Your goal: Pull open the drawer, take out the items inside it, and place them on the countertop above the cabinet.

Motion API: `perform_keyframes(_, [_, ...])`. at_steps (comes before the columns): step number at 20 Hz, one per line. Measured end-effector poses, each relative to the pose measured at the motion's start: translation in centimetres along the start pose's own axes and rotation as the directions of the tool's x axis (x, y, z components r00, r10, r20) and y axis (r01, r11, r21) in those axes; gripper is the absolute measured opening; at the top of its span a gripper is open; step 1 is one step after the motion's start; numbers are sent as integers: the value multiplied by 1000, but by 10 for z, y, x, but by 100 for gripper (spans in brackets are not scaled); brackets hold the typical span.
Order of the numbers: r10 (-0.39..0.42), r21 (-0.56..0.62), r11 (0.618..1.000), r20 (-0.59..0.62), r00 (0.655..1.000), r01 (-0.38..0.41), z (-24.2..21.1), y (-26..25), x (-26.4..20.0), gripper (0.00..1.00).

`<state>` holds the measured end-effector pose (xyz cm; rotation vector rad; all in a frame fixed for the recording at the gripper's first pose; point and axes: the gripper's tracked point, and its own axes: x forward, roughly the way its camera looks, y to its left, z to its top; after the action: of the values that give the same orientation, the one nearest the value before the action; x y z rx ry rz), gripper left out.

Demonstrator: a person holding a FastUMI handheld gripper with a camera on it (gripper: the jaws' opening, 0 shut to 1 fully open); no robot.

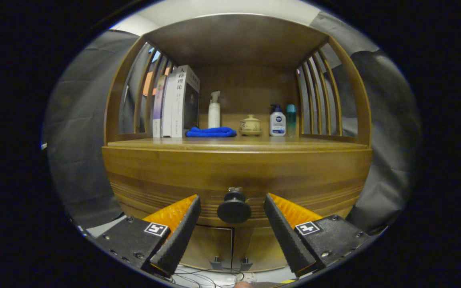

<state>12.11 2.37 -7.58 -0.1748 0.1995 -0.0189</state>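
Your tool point(232, 214) spread wide, round dark knob point(234, 208) sitting between the fingers with open room either side, untouched, closed wooden drawer point(236, 176) just behind it, smooth worktop point(238, 143) edge above, folded blue cloth point(211, 132), books point(176, 102), bottles point(277, 121) at back

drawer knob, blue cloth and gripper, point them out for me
drawer knob point(234, 211), gripper view, on its round front face, between the open fingers.
blue cloth point(211, 132), gripper view, on the middle of the folded cloth on the countertop.
gripper point(232, 208), gripper view, midway between its fingertips.
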Motion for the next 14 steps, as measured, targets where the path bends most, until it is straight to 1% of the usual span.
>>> perform_keyframes(3, [7, 10, 1000, -11, 1000, -6, 0, 1, 4, 100])
perform_keyframes(5, [4, 3, 1000, -25, 1000, -4, -1, 2, 7, 98])
perform_keyframes(8, [11, 9, 1000, -46, 999, -11, -3, 3, 8, 85])
perform_keyframes(11, [-17, 20, 1000, -38, 999, 18, -2, -4, 11, 67])
perform_keyframes(14, [-16, 0, 1000, -44, 999, 16, -4, -4, 10, 48])
